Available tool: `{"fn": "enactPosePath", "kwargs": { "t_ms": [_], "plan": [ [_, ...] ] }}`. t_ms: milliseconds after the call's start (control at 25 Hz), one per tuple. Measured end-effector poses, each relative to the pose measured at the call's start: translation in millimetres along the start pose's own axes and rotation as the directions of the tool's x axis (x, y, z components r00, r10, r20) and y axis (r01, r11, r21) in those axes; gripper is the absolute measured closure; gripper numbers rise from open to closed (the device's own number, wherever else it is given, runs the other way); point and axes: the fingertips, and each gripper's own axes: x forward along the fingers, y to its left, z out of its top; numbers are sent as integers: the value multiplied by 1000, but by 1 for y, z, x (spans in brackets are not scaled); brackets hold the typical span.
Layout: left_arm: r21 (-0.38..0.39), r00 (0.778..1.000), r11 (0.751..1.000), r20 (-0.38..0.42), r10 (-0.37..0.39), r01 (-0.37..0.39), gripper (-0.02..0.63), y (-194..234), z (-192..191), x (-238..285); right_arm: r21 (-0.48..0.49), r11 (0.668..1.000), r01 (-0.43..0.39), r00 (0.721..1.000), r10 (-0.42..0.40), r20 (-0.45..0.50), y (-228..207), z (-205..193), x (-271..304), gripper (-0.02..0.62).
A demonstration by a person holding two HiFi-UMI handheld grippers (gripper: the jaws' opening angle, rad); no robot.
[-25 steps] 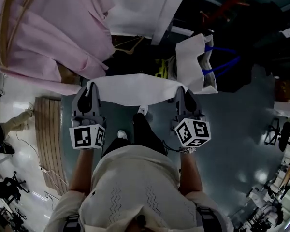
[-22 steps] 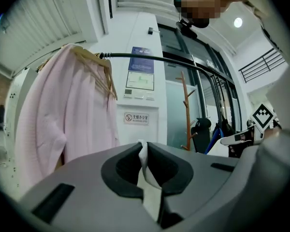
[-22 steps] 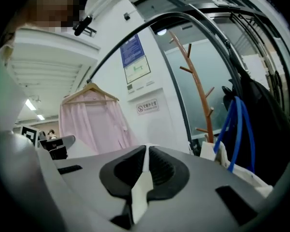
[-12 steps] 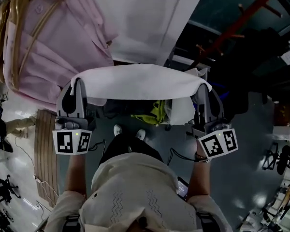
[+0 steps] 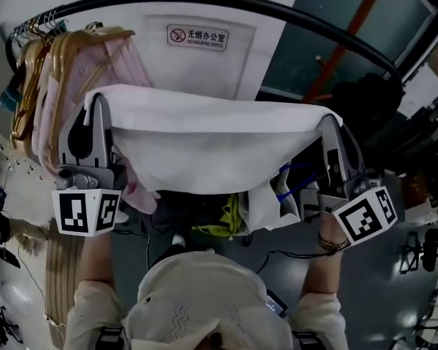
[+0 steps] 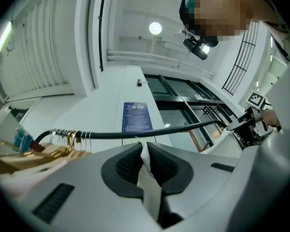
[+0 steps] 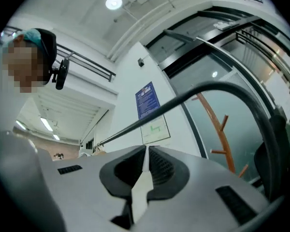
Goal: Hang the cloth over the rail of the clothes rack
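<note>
A white cloth (image 5: 212, 141) hangs stretched between both grippers, held up in front of me in the head view. My left gripper (image 5: 95, 104) is shut on the cloth's left corner (image 6: 145, 166). My right gripper (image 5: 328, 122) is shut on the right corner (image 7: 144, 170). The black rail (image 5: 226, 4) of the clothes rack arches above and beyond the cloth. In the left gripper view the rail (image 6: 154, 129) runs just above the jaws; in the right gripper view the rail (image 7: 183, 100) crosses higher up. The cloth does not touch the rail.
Pink shirts on wooden hangers (image 5: 66, 71) fill the rail's left end, close to my left gripper. Hanger hooks (image 6: 70, 137) bunch on the rail. A white door with a sign (image 5: 198, 36) stands behind. An orange coat stand (image 5: 343, 42) is at the right.
Both grippers have risen with the cloth from waist height to just below the rail and spread wider apart. The rail has come into view.
</note>
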Motion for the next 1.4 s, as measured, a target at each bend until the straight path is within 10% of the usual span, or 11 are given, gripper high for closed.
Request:
{"fn": "enactPosePath", "kwargs": {
  "t_ms": [520, 760, 1160, 1400],
  "plan": [
    [339, 989, 939, 113, -94, 51, 579, 42, 146, 149, -426, 905, -23, 995, 60, 74, 53, 188, 101, 572],
    [527, 991, 844, 29, -128, 94, 579, 55, 165, 237, -548, 833, 76, 992, -9, 124, 42, 254, 150, 572],
    [663, 981, 724, -157, -114, 190, 578, 56, 109, 305, -575, 818, -4, 1000, 17, 18, -7, 240, 213, 572],
    [728, 946, 620, -315, -77, 293, 578, 53, 78, 322, -560, 819, -125, 975, -4, -223, -46, 204, 239, 537]
  ]
}}
